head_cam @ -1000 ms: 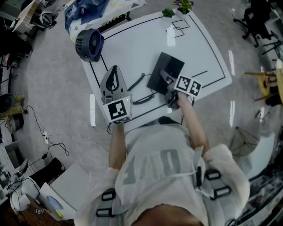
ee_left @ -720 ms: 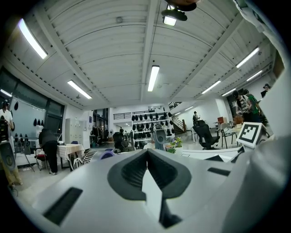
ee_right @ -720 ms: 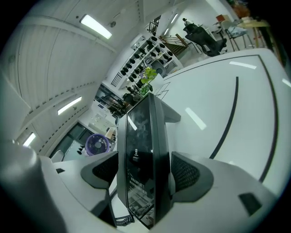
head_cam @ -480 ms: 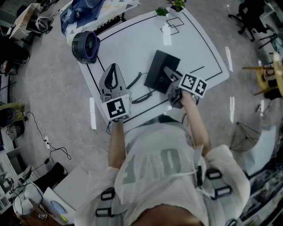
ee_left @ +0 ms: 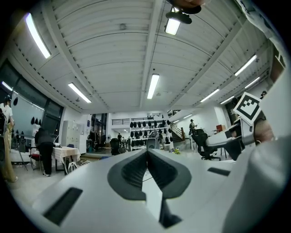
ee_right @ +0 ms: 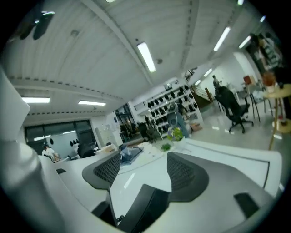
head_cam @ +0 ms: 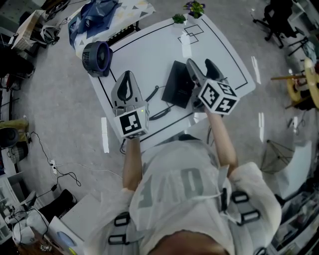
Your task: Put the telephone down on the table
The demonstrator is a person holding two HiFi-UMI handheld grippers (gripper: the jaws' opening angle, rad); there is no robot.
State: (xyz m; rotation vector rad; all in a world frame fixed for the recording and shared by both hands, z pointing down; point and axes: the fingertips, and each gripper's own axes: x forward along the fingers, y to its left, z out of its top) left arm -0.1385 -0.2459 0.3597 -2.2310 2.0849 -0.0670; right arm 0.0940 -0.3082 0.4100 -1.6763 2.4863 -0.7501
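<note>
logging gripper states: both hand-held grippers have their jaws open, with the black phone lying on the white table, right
Not quite. The left hand-held gripper is shut, jaws pressed together on nothing, as the left gripper view shows. The right hand-held gripper is open, and the black telephone does lie on the white table.

We see the telephone point(head_cam: 178, 90) lying mid-desk point(head_cam: 149, 55), its cord point(head_cam: 160, 113) trailing left. Our left hand-held gripper point(head_cam: 127, 77) is left of it, our right hand-held gripper point(head_cam: 199, 64) just right. Two plants point(head_cam: 193, 7) stand at the far edge and a fan point(head_cam: 96, 58) at the far-left corner.
</note>
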